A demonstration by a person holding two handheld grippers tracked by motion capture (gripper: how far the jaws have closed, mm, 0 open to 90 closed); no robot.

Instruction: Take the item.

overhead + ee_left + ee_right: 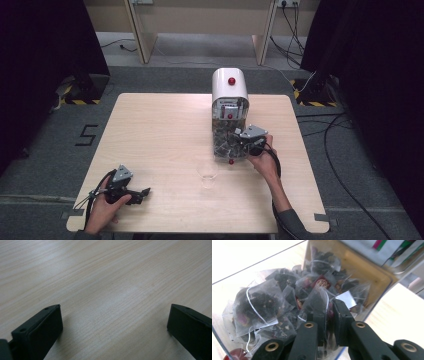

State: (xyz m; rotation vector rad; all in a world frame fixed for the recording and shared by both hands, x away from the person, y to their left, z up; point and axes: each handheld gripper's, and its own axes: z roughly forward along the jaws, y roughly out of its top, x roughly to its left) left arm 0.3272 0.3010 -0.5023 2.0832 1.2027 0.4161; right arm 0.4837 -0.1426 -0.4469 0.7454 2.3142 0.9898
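Note:
A clear box (222, 131) full of mesh tea bags stands at the table's middle right, under a white domed cover (229, 90) with a red knob. My right gripper (235, 143) reaches into the box's open front. In the right gripper view the right gripper (329, 311) is shut on one tea bag (318, 298) from the heap, its mesh pinched between the pads. A small clear glass (207, 173) stands on the table just in front of the box. My left gripper (144, 193) lies near the front left edge, and its jaws (115, 307) stand open over bare wood.
The light wooden table (160, 130) has rounded corners. A red knob (231, 161) sits at the box's base. Cables run over the grey floor to the right of the table. Dark curtains hang on both sides, and a desk's legs stand behind.

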